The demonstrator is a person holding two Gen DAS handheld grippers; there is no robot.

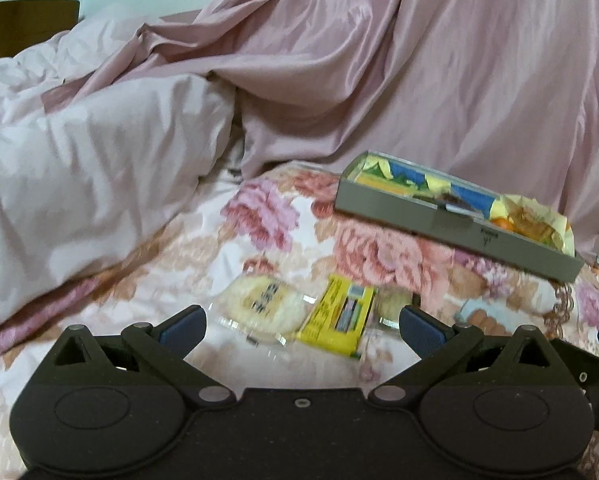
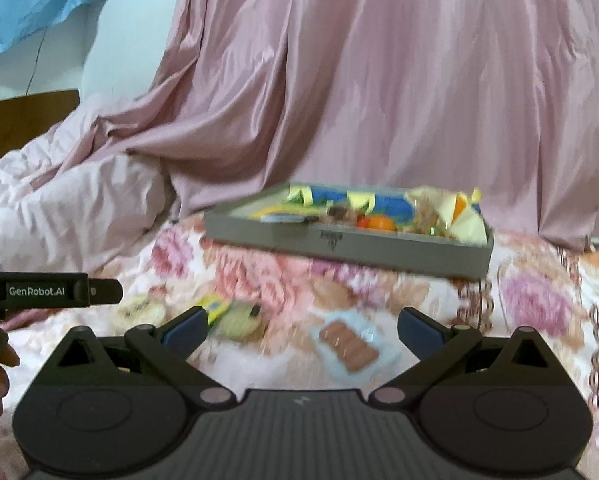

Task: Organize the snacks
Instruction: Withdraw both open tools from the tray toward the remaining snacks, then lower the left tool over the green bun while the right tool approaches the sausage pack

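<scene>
While both tongs hover spread and empty over the flowered bedspread [image 1: 283, 216], the left gripper [image 1: 301, 326] faces a round rice cracker [image 1: 265, 306] and a yellow packet [image 1: 337, 316] lying just ahead between its fingers, the packet's long side running away from it. The right gripper [image 2: 301, 326] has a brown wafer bar [image 2: 349, 346] angled ahead. Beyond sits the grey tray [image 2: 379, 250], already holding snacks and nearer the right hand.
</scene>
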